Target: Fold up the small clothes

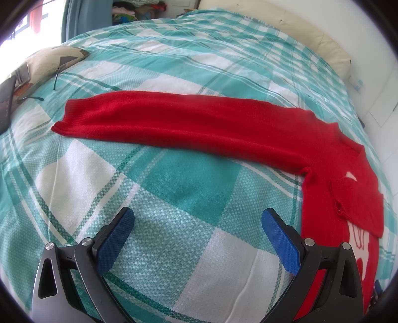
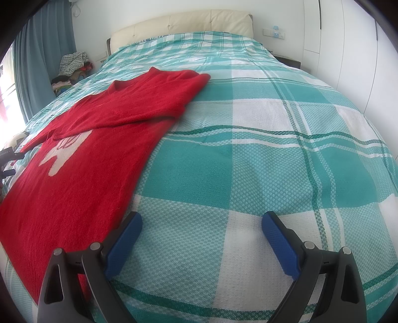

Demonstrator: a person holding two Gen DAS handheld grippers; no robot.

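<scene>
My left gripper (image 1: pixel 197 221) and right gripper (image 2: pixel 201 223) both have their fingers spread wide, holding nothing above the checked bedspread (image 2: pixel 248 161). The red sweater (image 2: pixel 82 159) lies flat left of my right fingers (one sleeve (image 1: pixel 174 119) stretches out beyond my left fingers). Farthest, the headboard (image 2: pixel 194 24).

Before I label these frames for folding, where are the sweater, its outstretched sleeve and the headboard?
sweater (image 2: pixel 82 188): right wrist view, plain front below the white motif.
sleeve (image 1: pixel 174 119): left wrist view, middle of its length.
headboard (image 2: pixel 199 22): right wrist view, centre cushion.
</scene>
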